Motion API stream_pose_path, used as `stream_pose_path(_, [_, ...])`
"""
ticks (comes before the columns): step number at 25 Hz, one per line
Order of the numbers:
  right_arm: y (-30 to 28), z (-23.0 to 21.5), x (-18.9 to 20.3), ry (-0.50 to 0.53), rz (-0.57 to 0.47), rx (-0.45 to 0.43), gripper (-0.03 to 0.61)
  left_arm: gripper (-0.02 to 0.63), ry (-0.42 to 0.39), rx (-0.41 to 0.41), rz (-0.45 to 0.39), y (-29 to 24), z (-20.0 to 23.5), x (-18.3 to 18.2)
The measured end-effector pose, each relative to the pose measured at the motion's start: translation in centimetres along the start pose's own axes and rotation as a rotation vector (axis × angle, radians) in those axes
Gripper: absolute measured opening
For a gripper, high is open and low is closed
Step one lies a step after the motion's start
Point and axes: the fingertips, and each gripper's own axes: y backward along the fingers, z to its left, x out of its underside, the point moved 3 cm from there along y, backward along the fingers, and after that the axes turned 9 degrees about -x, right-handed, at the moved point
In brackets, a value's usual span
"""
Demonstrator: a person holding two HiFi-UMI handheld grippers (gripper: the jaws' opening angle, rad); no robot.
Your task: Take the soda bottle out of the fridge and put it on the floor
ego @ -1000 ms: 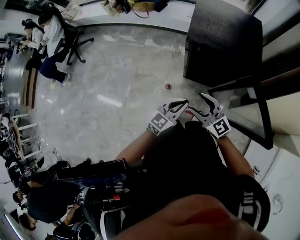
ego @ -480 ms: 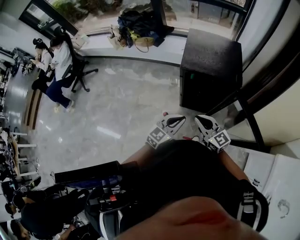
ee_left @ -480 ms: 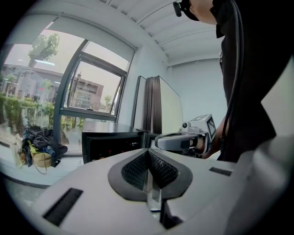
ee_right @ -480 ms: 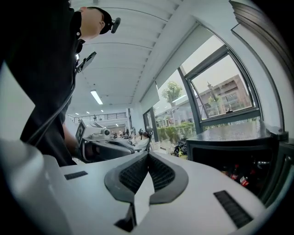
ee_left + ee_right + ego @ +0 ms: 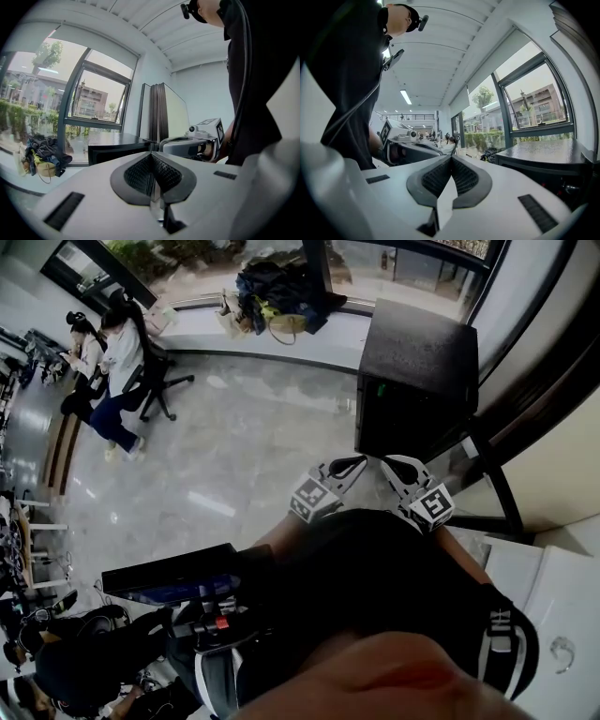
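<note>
We look down on a pale floor (image 5: 234,446) that fills the left of the head view. The black fridge (image 5: 417,371) stands at the far right, its door shut. A heap of bags (image 5: 281,287) lies on the sill (image 5: 347,334) beyond it.

Just near of the fridge, both tools are held out side by side, level and pointing far. The left tool (image 5: 359,462) is closed, its pads (image 5: 164,173) meeting with nothing between them. The right tool (image 5: 386,461) is closed too, its pads (image 5: 464,176) pressed together on nothing. Each tool's own view shows the other tool close beside it and the fridge top ahead.

We see the bottle in none of the views, so we cannot tell where it lies relative to either tool. Neither tool has hold of it.

A second ago the right tool's jaws stood wide apart; now they are together. The left tool looks closed in both moments. Back then both tools hung lower over the floor, and a small red thing lay on the floor to the far left of them, left of the fridge's near corner. Half a second ago it showed just at the left tool's tip. Now it is out of sight. The head view has also tipped up, bringing the sill and bags into sight.
</note>
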Motion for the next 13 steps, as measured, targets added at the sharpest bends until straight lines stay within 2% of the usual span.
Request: stream_pose_path(13, [-0.9, 0.8, 1.3, 0.003, 0.029, 0.012, 0.011, 0.005, -0.009, -0.025, 0.009, 1.1, 0.5, 1.2])
